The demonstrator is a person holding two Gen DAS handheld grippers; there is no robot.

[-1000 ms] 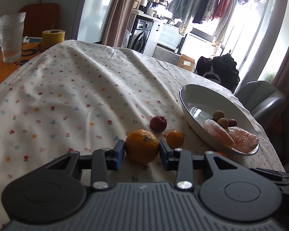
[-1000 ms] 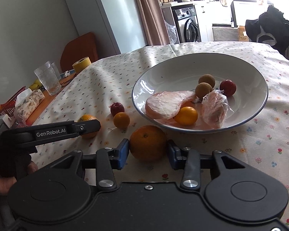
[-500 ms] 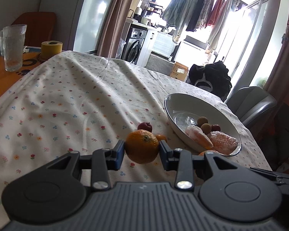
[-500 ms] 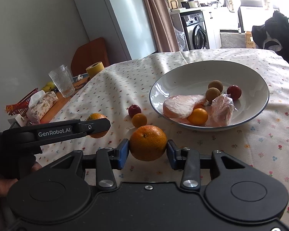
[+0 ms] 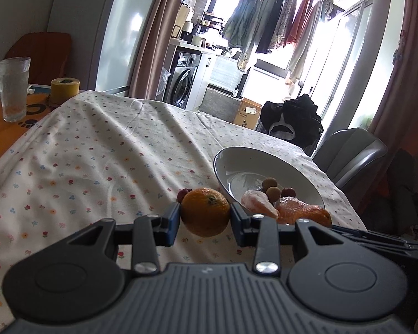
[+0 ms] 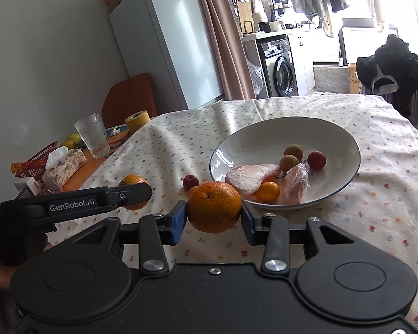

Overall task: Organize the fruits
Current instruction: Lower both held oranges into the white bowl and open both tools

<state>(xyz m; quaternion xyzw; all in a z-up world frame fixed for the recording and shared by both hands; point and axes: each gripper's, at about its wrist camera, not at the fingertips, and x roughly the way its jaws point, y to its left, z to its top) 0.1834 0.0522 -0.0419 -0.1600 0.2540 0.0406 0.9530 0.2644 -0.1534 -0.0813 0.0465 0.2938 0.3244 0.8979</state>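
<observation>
My left gripper [image 5: 205, 218] is shut on an orange [image 5: 205, 211] and holds it above the tablecloth, left of the white bowl [image 5: 237, 164]. My right gripper [image 6: 214, 217] is shut on another orange [image 6: 214, 206], held up in front of the bowl [image 6: 345, 144]. The bowl holds wrapped fruit pieces [image 6: 248, 176], two brown longans [image 6: 289, 161], a small red fruit [image 6: 316, 160] and a small orange fruit [image 6: 267, 191]. A small red fruit [image 6: 191, 182] lies on the cloth left of the bowl. The left gripper and its orange also show in the right wrist view [image 6: 133, 183].
A floral tablecloth [image 5: 97, 153] covers the table. At the far left stand a glass [image 6: 92, 136], a yellow tape roll [image 6: 136, 119], a tissue pack [image 6: 64, 167] and a red basket [image 6: 39, 158]. A grey chair [image 5: 351, 153] stands past the table's right edge.
Both grippers have lifted their oranges off the tablecloth and risen. The table fruits and the bowl now look lower and farther away.
</observation>
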